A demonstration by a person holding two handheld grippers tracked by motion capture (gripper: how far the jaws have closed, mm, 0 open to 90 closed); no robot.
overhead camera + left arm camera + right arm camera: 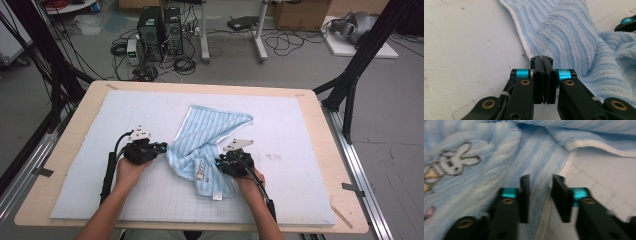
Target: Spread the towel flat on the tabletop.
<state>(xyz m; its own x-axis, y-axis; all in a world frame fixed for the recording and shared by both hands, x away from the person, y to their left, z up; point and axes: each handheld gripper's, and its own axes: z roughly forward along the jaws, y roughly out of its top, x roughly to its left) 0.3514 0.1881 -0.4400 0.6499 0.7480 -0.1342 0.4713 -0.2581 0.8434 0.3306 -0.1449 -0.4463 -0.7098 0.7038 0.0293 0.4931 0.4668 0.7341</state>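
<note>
Item: pale blue striped terry towel (205,150) with a white edge binding and a small rabbit motif, lying crumpled on the light grey gridded mat (300,170) that covers the wooden table (325,130). We take the towel as our landmark.

Position: near the middle of the mat. Its far part is spread roughly flat; its near part is bunched and twisted into a rumpled fold, with a small white tag at the near corner.

Left gripper (159,148): at the towel's left edge. In the left gripper view its black jaws stand pressed together (541,65), with the white-bound edge just beyond the tips. We cannot tell whether any cloth is pinched between them.

Right gripper (221,162): at the towel's near right side, beside the rabbit motif. In the right gripper view its jaws are spread (540,181), with the towel's bound edge running into the gap; they have not closed on it.

Progress: we judge the work to be early. The towel is neither flattened nor folded. Remaining, by our estimate: securing both edges, drawing the cloth out flat, then folding it.
</note>
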